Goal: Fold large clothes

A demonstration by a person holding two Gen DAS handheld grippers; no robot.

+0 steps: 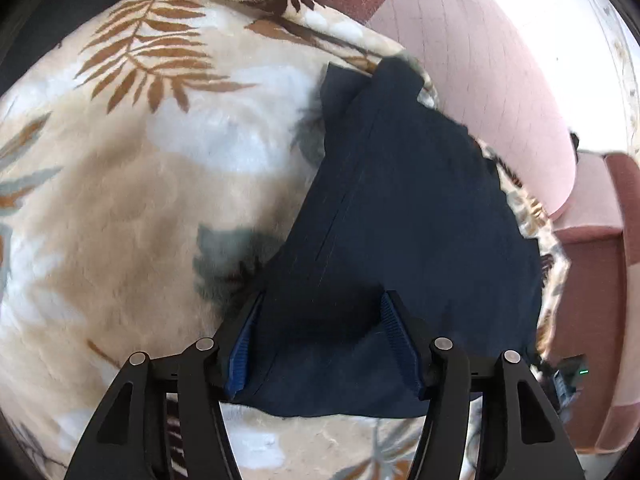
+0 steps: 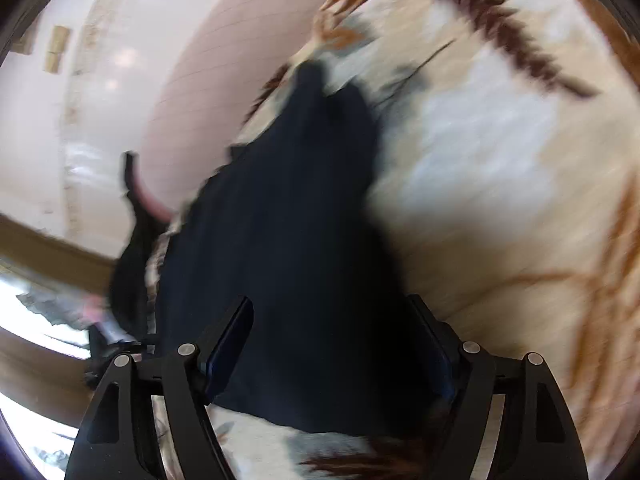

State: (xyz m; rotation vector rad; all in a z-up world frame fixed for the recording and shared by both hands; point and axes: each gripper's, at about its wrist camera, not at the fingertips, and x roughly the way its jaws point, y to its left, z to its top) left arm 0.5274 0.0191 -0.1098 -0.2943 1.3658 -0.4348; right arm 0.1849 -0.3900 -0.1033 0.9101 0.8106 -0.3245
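Observation:
A dark navy garment [image 1: 404,208] lies on a cream blanket with brown and grey leaf prints [image 1: 132,184]. It stretches away from me toward the blanket's far right edge. My left gripper [image 1: 322,300] is open, its blue-padded fingers [image 1: 394,320] spread over the garment's near end. In the right wrist view the same garment [image 2: 288,216] runs away across the blanket [image 2: 500,184], blurred by motion. My right gripper [image 2: 332,304] is open with its fingers either side of the garment's near end. I cannot tell whether the fingers touch the cloth.
A pink upholstered bed edge or bench [image 1: 492,92] borders the blanket on the right, with a darker pink block [image 1: 592,280] nearer. Pale shiny floor [image 2: 48,140] lies beyond it. A dark strap or cloth piece [image 2: 134,208] hangs over the pink edge.

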